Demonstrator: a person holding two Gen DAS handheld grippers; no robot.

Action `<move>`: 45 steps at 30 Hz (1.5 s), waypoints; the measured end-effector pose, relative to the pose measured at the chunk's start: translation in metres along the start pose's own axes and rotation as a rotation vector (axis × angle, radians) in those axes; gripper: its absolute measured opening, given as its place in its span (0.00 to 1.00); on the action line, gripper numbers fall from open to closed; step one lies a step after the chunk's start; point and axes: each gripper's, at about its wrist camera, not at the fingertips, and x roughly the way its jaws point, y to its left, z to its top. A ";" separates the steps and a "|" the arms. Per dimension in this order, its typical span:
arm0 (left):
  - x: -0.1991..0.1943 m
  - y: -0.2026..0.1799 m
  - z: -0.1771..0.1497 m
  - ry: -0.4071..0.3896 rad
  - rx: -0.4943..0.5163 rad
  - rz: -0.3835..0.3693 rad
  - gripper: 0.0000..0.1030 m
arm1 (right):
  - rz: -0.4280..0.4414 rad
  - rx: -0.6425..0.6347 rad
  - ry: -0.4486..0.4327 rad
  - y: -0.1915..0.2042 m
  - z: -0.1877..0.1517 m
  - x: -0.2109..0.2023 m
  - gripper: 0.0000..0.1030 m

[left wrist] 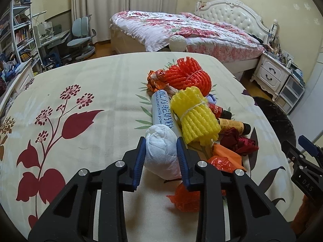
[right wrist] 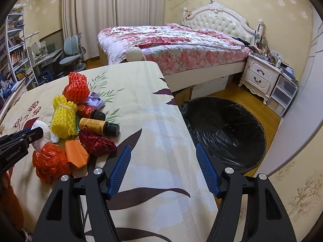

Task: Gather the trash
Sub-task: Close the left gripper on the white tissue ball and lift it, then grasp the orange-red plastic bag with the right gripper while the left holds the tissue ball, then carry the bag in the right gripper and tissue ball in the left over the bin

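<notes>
Left tool [left wrist: 161,153] is clamping the white wad [left wrist: 161,151] on the worktop [left wrist: 101,76]; right tool [right wrist: 163,167] is hanging released. Risk: the soft wad slipping free before reaching the bin [right wrist: 226,129].

The desk [right wrist: 161,121], draped in a cream cloth printed with red flowers and dark leaves, carries a tight heap of rubbish. At the far end sits an orange foam net [right wrist: 76,87], a yellow foam net [right wrist: 63,117] just in front of it. Two small dark-capped bottles [right wrist: 99,126] lie side by side next to the yellow net. Nearer, a dark red crumpled wrapper [right wrist: 97,142], an orange paper piece [right wrist: 77,154] and an orange plastic bag [right wrist: 50,161]. A white wad [left wrist: 161,151] touches a white-and-blue sachet [left wrist: 160,109].
</notes>
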 end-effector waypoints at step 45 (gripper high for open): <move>-0.054 0.115 -0.052 -0.038 -0.141 0.154 0.29 | 0.236 -0.314 -0.011 0.146 -0.025 -0.021 0.56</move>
